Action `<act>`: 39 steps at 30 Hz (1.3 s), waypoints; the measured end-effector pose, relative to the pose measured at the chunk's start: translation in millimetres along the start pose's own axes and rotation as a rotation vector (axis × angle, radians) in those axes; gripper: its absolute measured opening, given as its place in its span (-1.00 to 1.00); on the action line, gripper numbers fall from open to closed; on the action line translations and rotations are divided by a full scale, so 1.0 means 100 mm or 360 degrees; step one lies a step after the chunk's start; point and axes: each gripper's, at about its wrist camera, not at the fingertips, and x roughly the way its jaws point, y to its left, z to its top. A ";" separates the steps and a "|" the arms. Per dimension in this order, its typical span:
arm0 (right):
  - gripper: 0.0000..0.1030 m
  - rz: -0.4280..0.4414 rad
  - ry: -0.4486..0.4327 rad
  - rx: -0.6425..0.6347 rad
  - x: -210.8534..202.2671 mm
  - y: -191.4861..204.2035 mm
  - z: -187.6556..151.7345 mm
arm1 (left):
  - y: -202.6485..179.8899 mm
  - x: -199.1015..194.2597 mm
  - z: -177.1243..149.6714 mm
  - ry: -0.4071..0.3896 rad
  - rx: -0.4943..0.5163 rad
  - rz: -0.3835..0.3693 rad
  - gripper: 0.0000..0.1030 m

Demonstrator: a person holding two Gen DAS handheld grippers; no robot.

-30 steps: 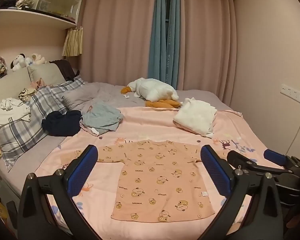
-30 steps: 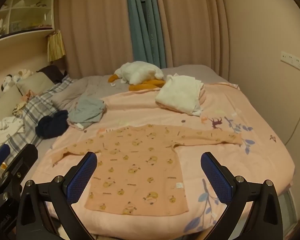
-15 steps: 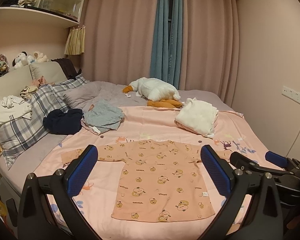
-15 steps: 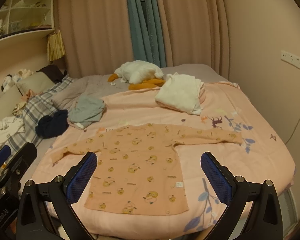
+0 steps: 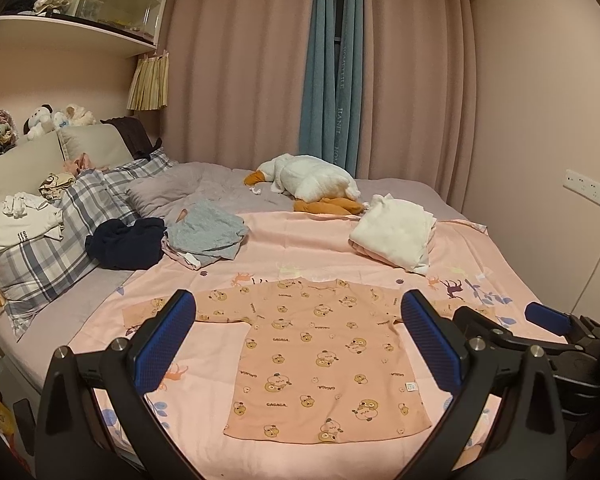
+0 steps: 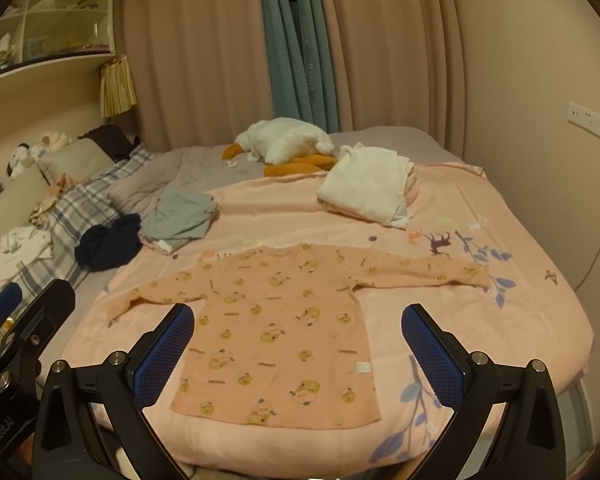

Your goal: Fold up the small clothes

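Note:
A small peach long-sleeved shirt (image 5: pixel 324 356) with a bear print lies flat on the pink blanket (image 5: pixel 300 240), sleeves spread out to both sides. It also shows in the right wrist view (image 6: pixel 284 332). My left gripper (image 5: pixel 300 340) is open and empty, held above the near edge of the bed in front of the shirt. My right gripper (image 6: pixel 298 352) is open and empty, also above the near edge. The right gripper's fingers (image 5: pixel 548 320) show at the right edge of the left wrist view.
Behind the shirt lie a grey garment (image 5: pixel 208 236), a dark navy garment (image 5: pixel 126 242) and a folded white pile (image 5: pixel 396 236). A white plush duck (image 5: pixel 308 180) lies at the back. Plaid pillows (image 5: pixel 52 240) are at the left, a wall at the right.
Both grippers stay open and almost still. The left wrist view has shifted slightly; the shirt has not moved.

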 end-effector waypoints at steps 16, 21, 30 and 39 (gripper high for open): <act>1.00 0.0047 0.0152 0.0058 0.36 -0.10 0.02 | 0.01 0.54 0.04 0.0254 -0.0035 -0.0047 1.00; 1.00 0.0003 0.0225 0.0036 0.54 -0.12 0.03 | -0.01 0.76 -0.01 0.0370 -0.0030 -0.0057 0.99; 1.00 0.0022 0.0321 0.0061 0.67 -0.17 0.06 | -0.04 0.93 -0.02 0.0444 -0.0033 -0.0051 0.99; 1.00 -0.0013 0.0364 0.0061 0.72 -0.23 0.07 | -0.09 1.00 -0.05 0.0523 -0.0007 -0.0085 1.00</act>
